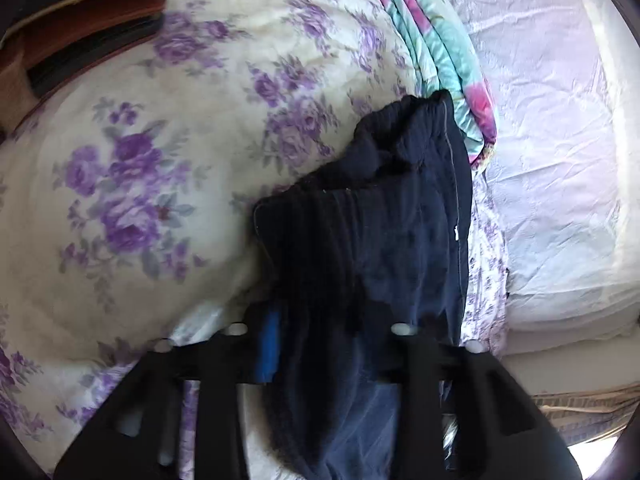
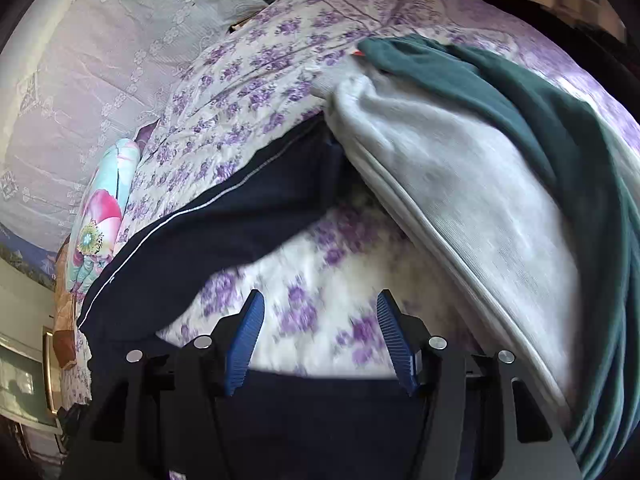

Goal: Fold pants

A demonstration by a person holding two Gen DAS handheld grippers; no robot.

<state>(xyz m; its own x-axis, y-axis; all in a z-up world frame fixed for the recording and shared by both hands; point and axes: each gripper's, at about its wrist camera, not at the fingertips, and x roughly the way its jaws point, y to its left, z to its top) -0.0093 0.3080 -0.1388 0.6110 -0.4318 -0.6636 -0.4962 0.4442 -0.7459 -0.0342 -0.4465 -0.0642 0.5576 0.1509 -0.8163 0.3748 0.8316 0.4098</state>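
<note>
I see the bed (image 1: 560, 160) under both cams, w/ a pale lilac sheet on one side and a big cream quilt (image 1: 140, 180) w/ purple flowers over the rest. On the quilt, in the right wrist view, lies a light grey garment (image 2: 460, 184), and a dark green garment (image 2: 540, 120) lies partly on top of it. The navy pants (image 1: 380, 220) are on the quilt too: in the left wrist view they run from the waistband end, near a folded turquoise-pink blanket (image 1: 440, 52), down into my left tool (image 1: 332, 340). The left tool is clenched on the pants, the fabric is bunched between its fingers. In the right wrist view a part of the pants goes across the frame, its far end under the grey garment. My right tool (image 2: 320, 332) is released, its blue pads (image 2: 244, 340) stand apart above the quilt, nothing between them. A stack of dark and brown cloth is at the far corner in the left view, too blurred for me to tell more.
</note>
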